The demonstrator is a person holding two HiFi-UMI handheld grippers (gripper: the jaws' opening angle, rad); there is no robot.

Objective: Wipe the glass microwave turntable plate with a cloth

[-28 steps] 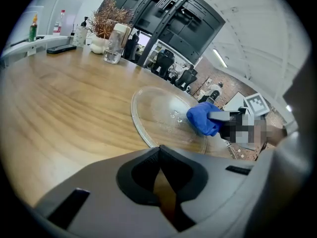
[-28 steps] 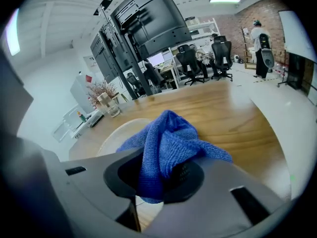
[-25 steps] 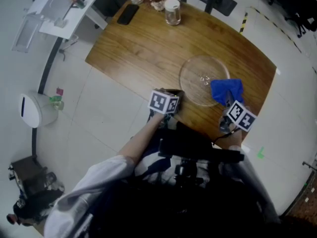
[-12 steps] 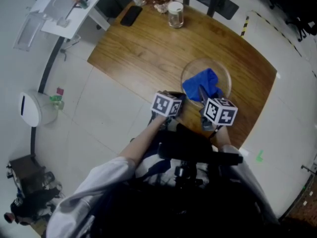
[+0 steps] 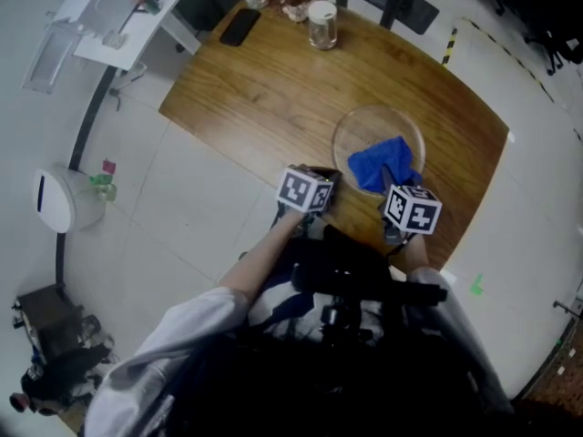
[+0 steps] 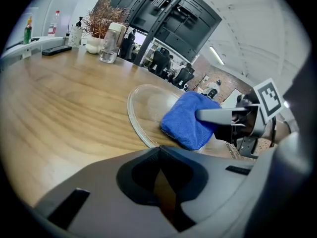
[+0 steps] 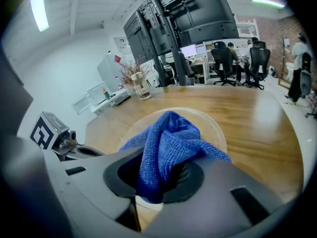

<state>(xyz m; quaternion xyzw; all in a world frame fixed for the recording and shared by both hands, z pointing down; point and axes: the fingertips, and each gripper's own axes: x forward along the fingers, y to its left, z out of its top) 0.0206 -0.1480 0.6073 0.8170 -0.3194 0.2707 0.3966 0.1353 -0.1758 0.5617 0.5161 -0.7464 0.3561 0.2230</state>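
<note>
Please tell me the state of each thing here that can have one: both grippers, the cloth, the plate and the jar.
round clear glass turntable plate: lying flat on the brown wooden table
blue microfibre cloth: bunched, resting on the plate
right gripper: jaws shut on the cloth
left gripper: jaws shut, holding nothing
clear glass jar with white lid: upright, lid on

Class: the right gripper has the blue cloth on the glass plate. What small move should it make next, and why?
Probably slide the right gripper forward, dragging the blue cloth across the far half of the glass plate. The jaws are shut on the cloth, which covers only the plate's near part, while the far glass lies bare.
</note>
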